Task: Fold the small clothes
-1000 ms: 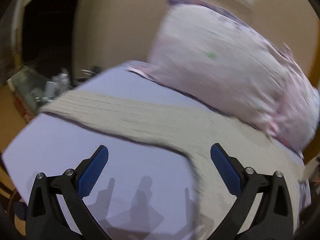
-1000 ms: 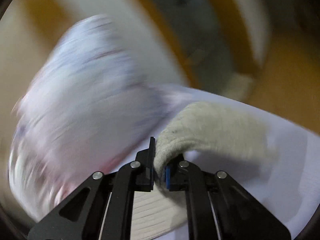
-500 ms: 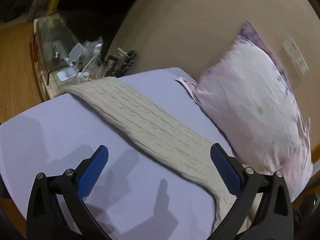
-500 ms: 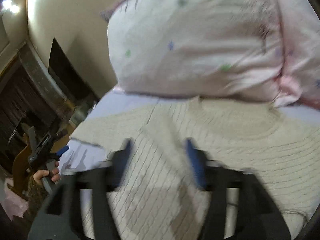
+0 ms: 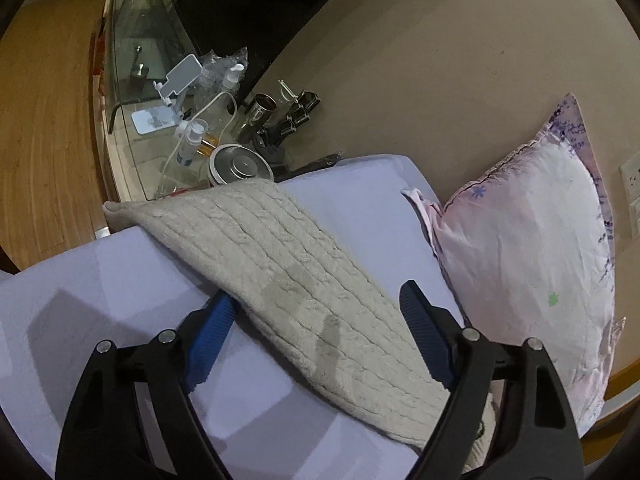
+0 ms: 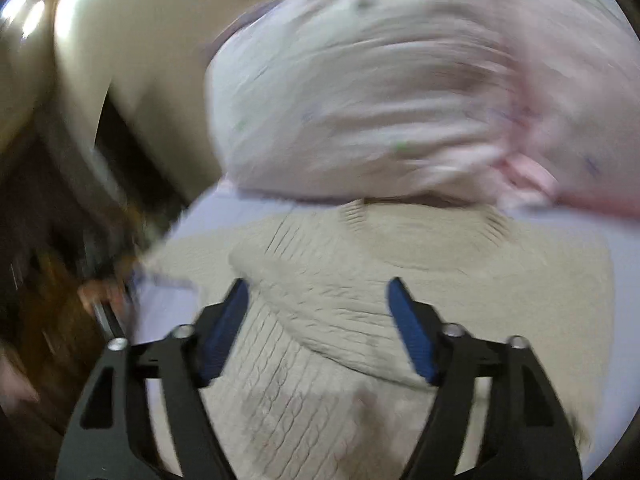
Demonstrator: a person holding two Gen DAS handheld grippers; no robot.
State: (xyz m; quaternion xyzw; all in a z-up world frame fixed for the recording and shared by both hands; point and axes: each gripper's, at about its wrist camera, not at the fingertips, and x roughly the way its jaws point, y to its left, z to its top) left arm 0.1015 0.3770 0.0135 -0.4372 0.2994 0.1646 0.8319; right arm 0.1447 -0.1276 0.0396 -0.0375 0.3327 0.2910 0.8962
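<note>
A beige cable-knit sweater lies on a lavender bed sheet (image 5: 100, 292). In the left wrist view one long sleeve (image 5: 288, 280) runs from the bed's far left edge toward me. My left gripper (image 5: 316, 332) is open, its blue pads either side of that sleeve, just above it. In the blurred right wrist view the sweater's body (image 6: 480, 264) lies flat with a sleeve folded across it (image 6: 320, 312). My right gripper (image 6: 318, 324) is open and empty over that folded sleeve.
A pink-white pillow (image 5: 532, 264) leans on the beige wall at the head of the bed; it also shows in the right wrist view (image 6: 380, 92). A glass side table (image 5: 160, 120) with bottles, a metal lid and a cable stands beyond the bed's left edge, on a wooden floor.
My right gripper was shut on the sleeve a second ago; it has opened and the sleeve now lies across the sweater. My left gripper moved in over the other sleeve.
</note>
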